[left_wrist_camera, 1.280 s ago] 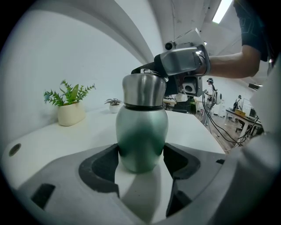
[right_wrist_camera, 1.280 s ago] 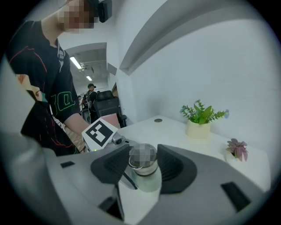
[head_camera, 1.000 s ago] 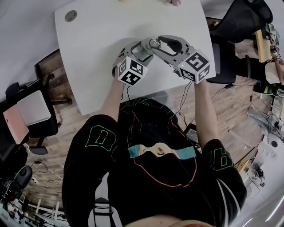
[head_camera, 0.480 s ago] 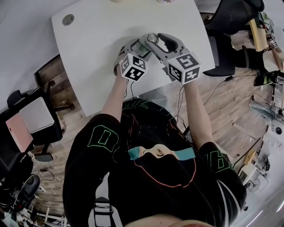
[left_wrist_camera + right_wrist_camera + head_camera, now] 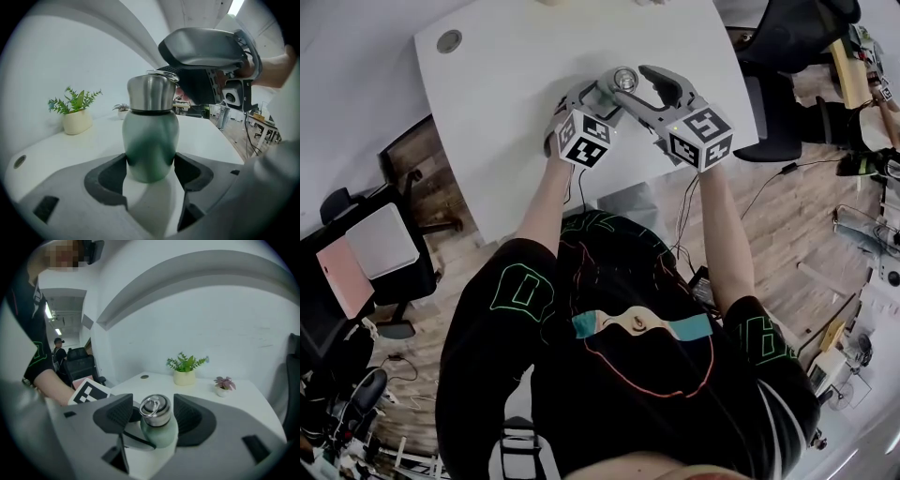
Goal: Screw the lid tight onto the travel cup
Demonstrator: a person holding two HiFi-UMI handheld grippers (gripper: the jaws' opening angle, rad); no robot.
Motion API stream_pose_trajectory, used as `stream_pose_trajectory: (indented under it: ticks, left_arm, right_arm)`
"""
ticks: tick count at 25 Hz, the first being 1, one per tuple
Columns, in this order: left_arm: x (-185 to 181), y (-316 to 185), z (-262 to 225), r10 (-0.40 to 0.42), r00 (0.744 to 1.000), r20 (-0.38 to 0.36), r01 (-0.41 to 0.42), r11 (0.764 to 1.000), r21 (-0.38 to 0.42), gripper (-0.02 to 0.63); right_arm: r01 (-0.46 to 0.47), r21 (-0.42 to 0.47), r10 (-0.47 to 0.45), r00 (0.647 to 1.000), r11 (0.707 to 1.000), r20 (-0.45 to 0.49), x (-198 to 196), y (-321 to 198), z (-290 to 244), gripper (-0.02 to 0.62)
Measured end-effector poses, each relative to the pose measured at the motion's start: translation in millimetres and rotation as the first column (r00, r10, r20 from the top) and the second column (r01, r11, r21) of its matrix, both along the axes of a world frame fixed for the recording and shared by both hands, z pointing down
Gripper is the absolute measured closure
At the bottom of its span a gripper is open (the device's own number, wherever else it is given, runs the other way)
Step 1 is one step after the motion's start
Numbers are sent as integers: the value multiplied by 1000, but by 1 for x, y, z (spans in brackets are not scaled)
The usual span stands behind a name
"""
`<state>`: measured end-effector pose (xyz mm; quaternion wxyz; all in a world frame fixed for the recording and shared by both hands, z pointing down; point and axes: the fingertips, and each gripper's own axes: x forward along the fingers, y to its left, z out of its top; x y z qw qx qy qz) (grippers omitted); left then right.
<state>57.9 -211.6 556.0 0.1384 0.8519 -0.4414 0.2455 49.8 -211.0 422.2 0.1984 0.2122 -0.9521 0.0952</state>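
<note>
The travel cup (image 5: 150, 140) is pale green with a steel lid (image 5: 151, 93) that has a ring on top, and it stands on the white table (image 5: 516, 84). My left gripper (image 5: 150, 171) is shut on the cup's lower body, its dark pads pressing both sides. My right gripper (image 5: 152, 414) reaches over the top, with the lid (image 5: 156, 409) between its jaws. Those jaws are opening, and a gap shows on each side of the lid. In the head view both grippers meet at the cup (image 5: 625, 79) near the table's front edge.
A green plant in a cream pot (image 5: 77, 115) and a small pink plant (image 5: 224, 384) stand at the back of the table. A round cable grommet (image 5: 449, 38) sits in the far left corner. Black office chairs (image 5: 797, 37) stand to the right.
The right gripper's jaws have spread away from the lid. The left gripper and the cup stay where they were on the table.
</note>
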Motion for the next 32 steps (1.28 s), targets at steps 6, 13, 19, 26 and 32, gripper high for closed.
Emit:
stream_pose_trajectory:
  ticks: [6,13,19,26,32]
  left_arm:
    - [0,1,1,3,1000,-1,-3,1000,-2,278]
    - [1,0,1,6,1000,-1,-6,1000,-4,278]
    - [-2,4,3,7,1000,-1,-7,1000,-6,276]
    - [-2,4,4,7,1000,3,-7,1000,-6,276]
    - [-1,1,4,9,1000,7,-9,1000,-5,276]
  right_arm:
    - [218,17,-216,973,976,-86,2,8,4,321]
    - [409,-19,-409,908,912,-95,3,1,3,354]
    - [500,-100,-503,864,860,-3,-5,3,5,373]
    - [425,-110,-424,905,899,26,-4,-5,5,423]
    - [246,-102,-243,969,964,46,0,-7,6,423]
